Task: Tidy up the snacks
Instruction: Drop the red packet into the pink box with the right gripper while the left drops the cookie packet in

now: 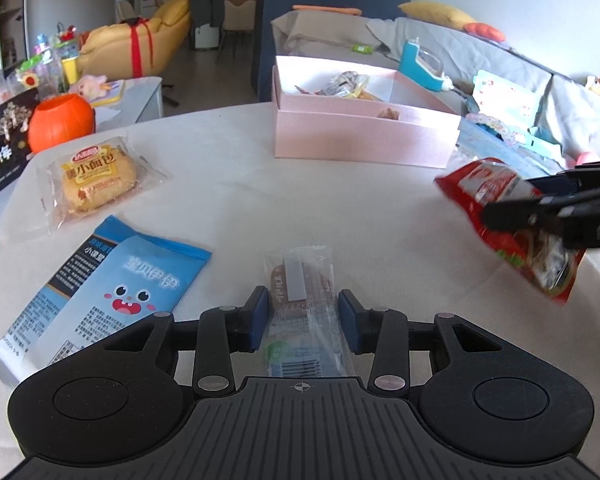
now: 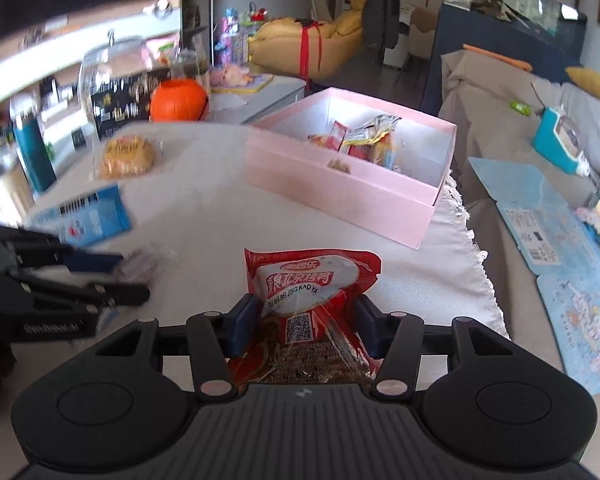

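Observation:
My left gripper [image 1: 303, 312] sits low over the white tablecloth, its blue pads against the two side edges of a small clear snack packet [image 1: 300, 300] that lies flat there. My right gripper [image 2: 304, 316] is shut on a red roast-duck snack packet [image 2: 312, 280]. In the left wrist view that red packet [image 1: 508, 220] hangs tilted above the table's right side, held by the right gripper [image 1: 512, 200]. The pink open box [image 2: 340, 196] stands beyond it with several wrapped snacks inside. The right wrist view shows the left gripper [image 2: 130, 276] blurred at the far left.
A wrapped small bread [image 1: 96, 180] and a blue cartoon-face packet [image 1: 112, 292] lie left on the cloth. An orange pumpkin pot [image 1: 60, 120] and a black bag [image 1: 0, 152] stand at the far left. A grey sofa [image 2: 500, 140] with blue toy packaging borders the table's right edge.

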Demonstrator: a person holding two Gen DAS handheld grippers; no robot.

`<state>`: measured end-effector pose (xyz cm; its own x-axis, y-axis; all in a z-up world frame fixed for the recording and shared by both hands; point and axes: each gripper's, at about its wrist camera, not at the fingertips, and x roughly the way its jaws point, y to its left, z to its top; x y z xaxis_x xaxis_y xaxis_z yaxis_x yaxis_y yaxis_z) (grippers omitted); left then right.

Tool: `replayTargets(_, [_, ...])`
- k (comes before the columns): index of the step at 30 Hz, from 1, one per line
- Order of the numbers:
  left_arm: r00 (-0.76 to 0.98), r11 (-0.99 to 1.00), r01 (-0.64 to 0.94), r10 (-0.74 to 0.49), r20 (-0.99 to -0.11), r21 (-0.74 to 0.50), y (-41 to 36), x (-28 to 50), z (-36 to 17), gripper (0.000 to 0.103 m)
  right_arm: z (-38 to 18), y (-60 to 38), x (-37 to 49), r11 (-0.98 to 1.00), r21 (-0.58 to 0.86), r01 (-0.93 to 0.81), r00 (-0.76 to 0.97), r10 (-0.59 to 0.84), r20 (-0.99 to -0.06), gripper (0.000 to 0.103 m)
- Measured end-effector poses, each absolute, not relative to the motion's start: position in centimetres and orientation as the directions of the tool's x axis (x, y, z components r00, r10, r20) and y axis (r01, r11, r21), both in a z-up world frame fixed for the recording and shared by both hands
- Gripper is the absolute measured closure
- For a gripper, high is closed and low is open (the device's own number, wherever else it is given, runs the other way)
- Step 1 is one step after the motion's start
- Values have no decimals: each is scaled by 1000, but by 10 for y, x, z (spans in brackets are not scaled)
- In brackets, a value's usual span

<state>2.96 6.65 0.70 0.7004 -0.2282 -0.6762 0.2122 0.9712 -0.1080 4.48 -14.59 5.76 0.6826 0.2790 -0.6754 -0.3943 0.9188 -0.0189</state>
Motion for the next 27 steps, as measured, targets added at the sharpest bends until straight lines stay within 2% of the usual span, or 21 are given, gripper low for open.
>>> replayTargets(3, [704, 954, 232, -301, -644, -192, 71, 31, 16, 63, 70, -160, 45, 922, 54, -383, 690, 324, -647, 51])
replayTargets(6, [731, 924, 272, -381, -566, -270, 74, 50, 53, 63, 86, -172, 48, 930, 77, -360, 722, 330, -608, 51])
replayTargets(11, [779, 896, 360, -442, -444, -260, 49, 120, 137, 59, 120, -189, 67, 949, 96, -300, 794, 305, -526, 50])
replayTargets(14, [779, 874, 388, -481, -401, -293, 35, 176, 141, 59, 132, -195, 82, 963, 91, -254, 825, 265, -499, 49])
replayTargets(17, [795, 897, 320, -430, -428, -305, 30, 215, 115, 62, 130, -195, 98, 973, 80, -217, 830, 227, -510, 49])
replayTargets(20, [810, 864, 285, -448, -379, -415, 56, 211, 102, 62, 122, -196, 109, 979, 65, -194, 826, 199, -527, 49])
replayTargets(24, [832, 911, 243, -373, -410, -335, 77, 192, 92, 62, 129, -197, 129, 974, 94, -205, 835, 224, -502, 49])
replayTargets(26, [822, 926, 224, -347, -452, -304, 89, 187, 88, 62, 143, -193, 152, 964, 146, -223, 846, 266, -462, 45])
replayTargets(27, [817, 932, 208, -333, -470, -297, 99, 181, 86, 62, 150, -188, 167, 957, 161, -242, 855, 289, -430, 35])
